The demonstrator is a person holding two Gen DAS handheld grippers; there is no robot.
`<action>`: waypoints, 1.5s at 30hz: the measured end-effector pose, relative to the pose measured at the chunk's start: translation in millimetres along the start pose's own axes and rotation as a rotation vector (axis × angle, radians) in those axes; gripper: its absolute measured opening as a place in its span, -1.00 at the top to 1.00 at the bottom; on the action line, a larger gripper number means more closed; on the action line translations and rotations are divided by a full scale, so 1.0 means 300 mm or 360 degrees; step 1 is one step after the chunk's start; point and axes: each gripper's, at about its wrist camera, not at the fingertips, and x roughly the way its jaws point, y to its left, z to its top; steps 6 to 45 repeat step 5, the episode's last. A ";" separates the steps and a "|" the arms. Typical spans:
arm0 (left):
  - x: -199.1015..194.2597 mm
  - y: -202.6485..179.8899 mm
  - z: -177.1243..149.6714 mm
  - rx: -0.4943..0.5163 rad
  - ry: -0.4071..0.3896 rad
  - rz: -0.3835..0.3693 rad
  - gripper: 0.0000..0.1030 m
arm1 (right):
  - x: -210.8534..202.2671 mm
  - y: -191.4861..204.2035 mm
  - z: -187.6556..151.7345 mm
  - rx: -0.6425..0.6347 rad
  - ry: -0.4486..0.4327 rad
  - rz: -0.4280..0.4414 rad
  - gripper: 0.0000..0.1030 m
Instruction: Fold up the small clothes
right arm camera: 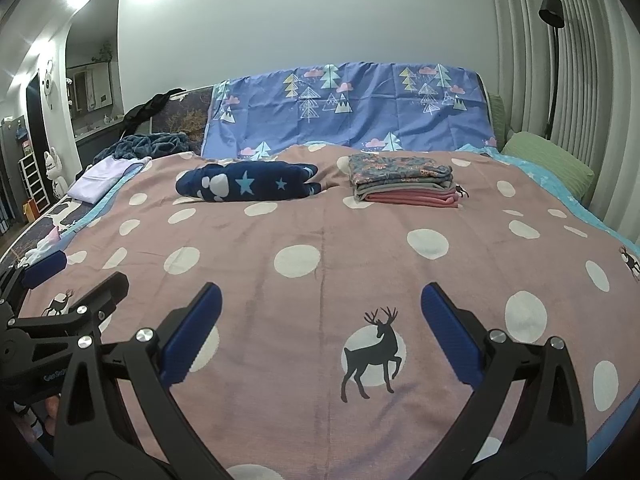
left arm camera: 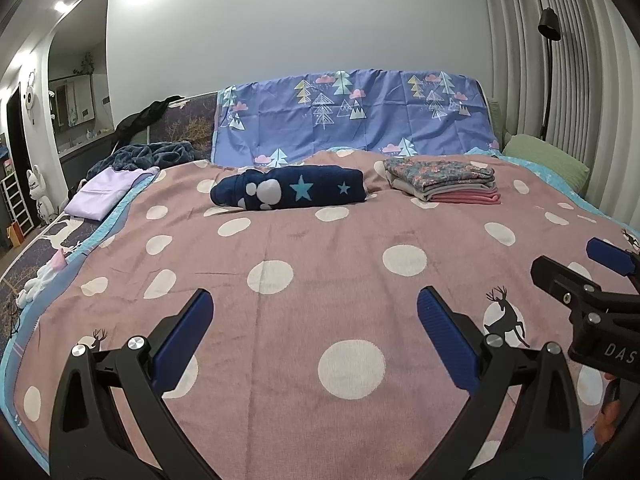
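A bed is covered by a dusty-pink blanket [right arm camera: 320, 248] printed with white dots and dark deer, and its near and middle stretches lie flat and bare of clothing. Beyond the blanket, a purple sheet with a tree pattern [right arm camera: 348, 108] is draped over the headboard against a pale wall. Pleated curtains [right arm camera: 580, 80] and a black floor lamp [right arm camera: 554, 40] are seen at the right side, and an arched opening into another room [left arm camera: 76, 80] at the left. A green pillow [right arm camera: 548, 164] is set at the far right corner of the bed, and a rumpled dark blue throw [left arm camera: 148, 154] with a lilac cloth [left arm camera: 108, 192] beside it at the far left corner. A navy garment with stars and white paw prints [left arm camera: 288, 192], loosely rolled, lies at the far centre of the blanket. Just to its right, apart from it, a stack of folded clothes [right arm camera: 404, 186] is placed, floral on top, grey and pink beneath. The left gripper [left arm camera: 314, 332] is held low over the near blanket with its blue-padded jaws spread wide and nothing between them. The right gripper [right arm camera: 320, 332] is held beside it over a deer print, jaws likewise wide apart and empty. Both are kept well short of the clothes.
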 end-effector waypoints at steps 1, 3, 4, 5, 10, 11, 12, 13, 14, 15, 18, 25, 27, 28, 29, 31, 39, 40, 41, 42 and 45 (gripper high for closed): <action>0.004 0.001 0.002 -0.0002 0.0004 -0.0002 -0.97 | 0.001 0.000 0.000 -0.0002 0.0001 0.0001 -0.96; 0.009 0.003 0.001 -0.0005 0.0013 -0.0004 -0.97 | 0.002 -0.001 0.000 -0.0008 0.0001 0.0000 -0.96; 0.014 0.004 0.003 -0.0005 0.0017 -0.0003 -0.97 | 0.002 -0.001 0.000 -0.0006 0.0001 -0.0001 -0.96; 0.015 0.004 0.002 -0.0004 0.0019 -0.0002 -0.97 | 0.003 -0.002 0.000 -0.0006 0.0001 -0.0003 -0.96; 0.015 0.004 0.002 -0.0004 0.0019 -0.0002 -0.97 | 0.003 -0.002 0.000 -0.0006 0.0001 -0.0003 -0.96; 0.015 0.004 0.002 -0.0004 0.0019 -0.0002 -0.97 | 0.003 -0.002 0.000 -0.0006 0.0001 -0.0003 -0.96; 0.015 0.004 0.002 -0.0004 0.0019 -0.0002 -0.97 | 0.003 -0.002 0.000 -0.0006 0.0001 -0.0003 -0.96; 0.015 0.004 0.002 -0.0004 0.0019 -0.0002 -0.97 | 0.003 -0.002 0.000 -0.0006 0.0001 -0.0003 -0.96; 0.015 0.004 0.002 -0.0004 0.0019 -0.0002 -0.97 | 0.003 -0.002 0.000 -0.0006 0.0001 -0.0003 -0.96; 0.015 0.004 0.002 -0.0004 0.0019 -0.0002 -0.97 | 0.003 -0.002 0.000 -0.0006 0.0001 -0.0003 -0.96; 0.015 0.004 0.002 -0.0004 0.0019 -0.0002 -0.97 | 0.003 -0.002 0.000 -0.0006 0.0001 -0.0003 -0.96; 0.015 0.004 0.002 -0.0004 0.0019 -0.0002 -0.97 | 0.003 -0.002 0.000 -0.0006 0.0001 -0.0003 -0.96; 0.015 0.004 0.002 -0.0004 0.0019 -0.0002 -0.97 | 0.003 -0.002 0.000 -0.0006 0.0001 -0.0003 -0.96; 0.015 0.004 0.002 -0.0004 0.0019 -0.0002 -0.97 | 0.003 -0.002 0.000 -0.0006 0.0001 -0.0003 -0.96; 0.015 0.004 0.002 -0.0004 0.0019 -0.0002 -0.97 | 0.003 -0.002 0.000 -0.0006 0.0001 -0.0003 -0.96; 0.015 0.004 0.002 -0.0004 0.0019 -0.0002 -0.97 | 0.003 -0.002 0.000 -0.0006 0.0001 -0.0003 -0.96; 0.015 0.004 0.002 -0.0004 0.0019 -0.0002 -0.97 | 0.003 -0.002 0.000 -0.0006 0.0001 -0.0003 -0.96; 0.015 0.004 0.002 -0.0004 0.0019 -0.0002 -0.97 | 0.003 -0.002 0.000 -0.0006 0.0001 -0.0003 -0.96; 0.015 0.004 0.002 -0.0004 0.0019 -0.0002 -0.97 | 0.003 -0.002 0.000 -0.0006 0.0001 -0.0003 -0.96; 0.015 0.004 0.002 -0.0004 0.0019 -0.0002 -0.97 | 0.003 -0.002 0.000 -0.0006 0.0001 -0.0003 -0.96; 0.015 0.004 0.002 -0.0004 0.0019 -0.0002 -0.97 | 0.003 -0.002 0.000 -0.0006 0.0001 -0.0003 -0.96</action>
